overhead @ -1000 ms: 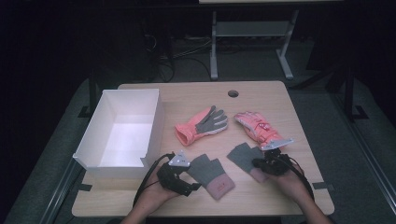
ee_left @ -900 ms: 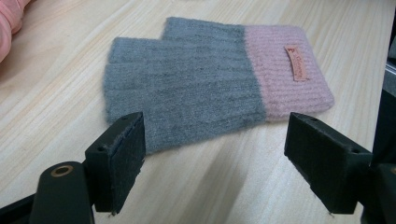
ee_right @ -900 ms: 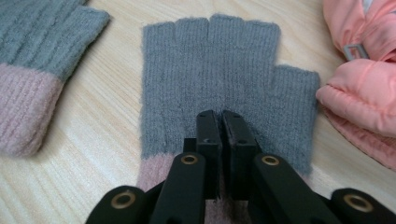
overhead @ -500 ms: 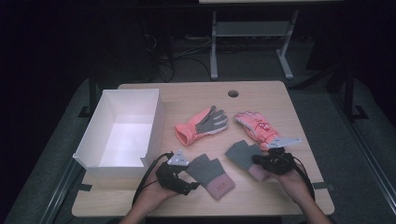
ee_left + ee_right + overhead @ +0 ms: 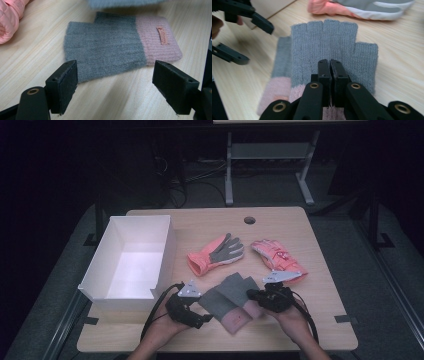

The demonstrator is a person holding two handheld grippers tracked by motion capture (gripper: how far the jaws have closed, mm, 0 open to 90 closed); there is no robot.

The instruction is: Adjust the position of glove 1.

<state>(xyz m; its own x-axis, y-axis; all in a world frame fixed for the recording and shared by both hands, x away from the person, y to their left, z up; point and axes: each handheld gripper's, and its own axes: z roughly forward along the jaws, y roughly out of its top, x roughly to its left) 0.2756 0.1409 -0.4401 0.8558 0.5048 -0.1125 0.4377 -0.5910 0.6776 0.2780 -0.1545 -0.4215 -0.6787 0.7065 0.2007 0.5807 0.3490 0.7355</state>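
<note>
**Dim room, one lit worktop**

A pale wooden worktop [image 5: 215, 222] with rounded corners and a dark round cable hole [image 5: 249, 220] stands on grey carpet [image 5: 345, 235]. Behind it, in deep shadow, a light metal frame [image 5: 265, 165] of another table rests on two feet, with loose cables [image 5: 185, 182] trailing on the floor beside it. Light falls mainly on the worktop; the surroundings stay nearly black.
</note>
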